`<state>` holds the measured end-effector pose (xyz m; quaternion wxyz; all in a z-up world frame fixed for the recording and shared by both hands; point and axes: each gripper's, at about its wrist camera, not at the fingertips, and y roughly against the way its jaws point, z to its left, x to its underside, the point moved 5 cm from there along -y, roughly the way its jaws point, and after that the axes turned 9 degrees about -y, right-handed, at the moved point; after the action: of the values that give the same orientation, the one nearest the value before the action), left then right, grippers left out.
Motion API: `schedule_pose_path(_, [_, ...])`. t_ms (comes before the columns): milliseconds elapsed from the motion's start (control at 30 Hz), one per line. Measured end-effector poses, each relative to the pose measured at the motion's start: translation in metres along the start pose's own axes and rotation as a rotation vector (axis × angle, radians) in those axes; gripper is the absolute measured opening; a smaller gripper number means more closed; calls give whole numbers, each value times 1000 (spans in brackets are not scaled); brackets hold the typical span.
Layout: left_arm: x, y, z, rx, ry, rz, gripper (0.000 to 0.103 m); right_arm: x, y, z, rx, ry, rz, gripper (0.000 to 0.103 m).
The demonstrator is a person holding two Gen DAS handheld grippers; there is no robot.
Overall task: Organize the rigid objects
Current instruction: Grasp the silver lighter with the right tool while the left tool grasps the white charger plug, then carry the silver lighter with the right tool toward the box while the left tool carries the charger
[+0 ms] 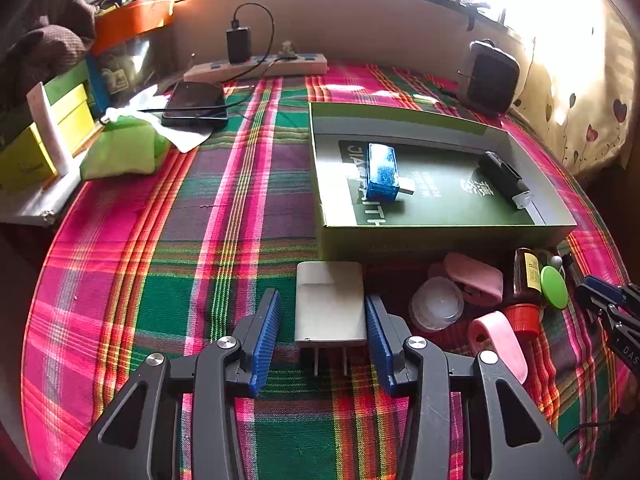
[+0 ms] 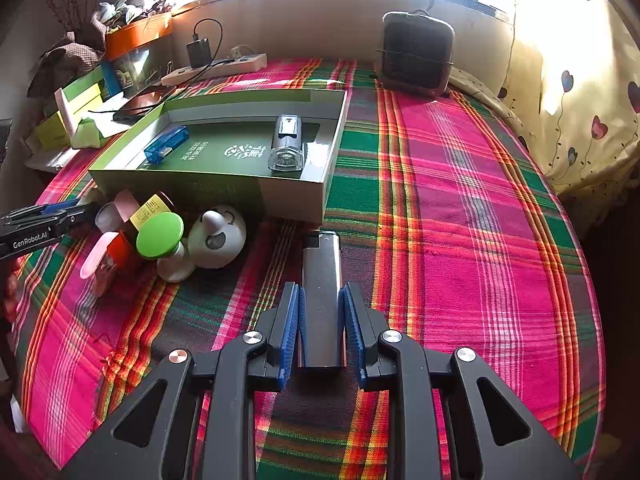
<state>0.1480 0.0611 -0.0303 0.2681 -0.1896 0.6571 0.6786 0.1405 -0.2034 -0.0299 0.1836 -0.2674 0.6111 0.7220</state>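
We held the left gripper (image 1: 324, 328) low over the plaid cloth (image 1: 160, 280), its blue-padded fingers (image 1: 267, 330) spread apart on either side of a white plug adapter (image 1: 330, 306). The right pad sat just beside the adapter's edge, though we could not tell whether it touched; the left pad stood clear of it. The adapter lay flat on the cloth with its prongs toward us, just near of the green box (image 1: 440, 236).

Our right gripper (image 2: 321, 330) had its fingers drawn in around a slim silver lighter (image 2: 321, 304), which lay lengthwise between the pads, its far end pointing at the box wall (image 2: 280, 196). Narrow gaps seemed to show on both sides, so we could not say whether the pads pressed on it.

Inside the box we saw a blue translucent USB device (image 1: 382, 172) at the left and a black bike light (image 1: 505, 180) with a clear lens at the right, well apart from each other.

Near the box's front wall, between our two grippers, sat a cluster of loose items: a pink clip (image 1: 498, 340), a clear round jar (image 1: 436, 304), a brown bottle with a red cap (image 1: 524, 292), a green-topped piece (image 2: 160, 235) and a white rounded toy (image 2: 218, 238). A power strip (image 1: 256, 68) and a phone (image 1: 196, 104) lay at the far left, and a small fan (image 2: 416, 54) stood at the far right.
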Motion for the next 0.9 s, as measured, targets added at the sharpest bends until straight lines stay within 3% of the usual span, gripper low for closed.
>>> schedule_pose_path(100, [1, 1, 3, -1, 9, -4, 32, 0, 0, 0, 0, 0, 0, 24])
schedule_pose_path(900, [3, 4, 1, 8, 1, -12, 32, 0, 1, 0, 10, -9, -6, 24])
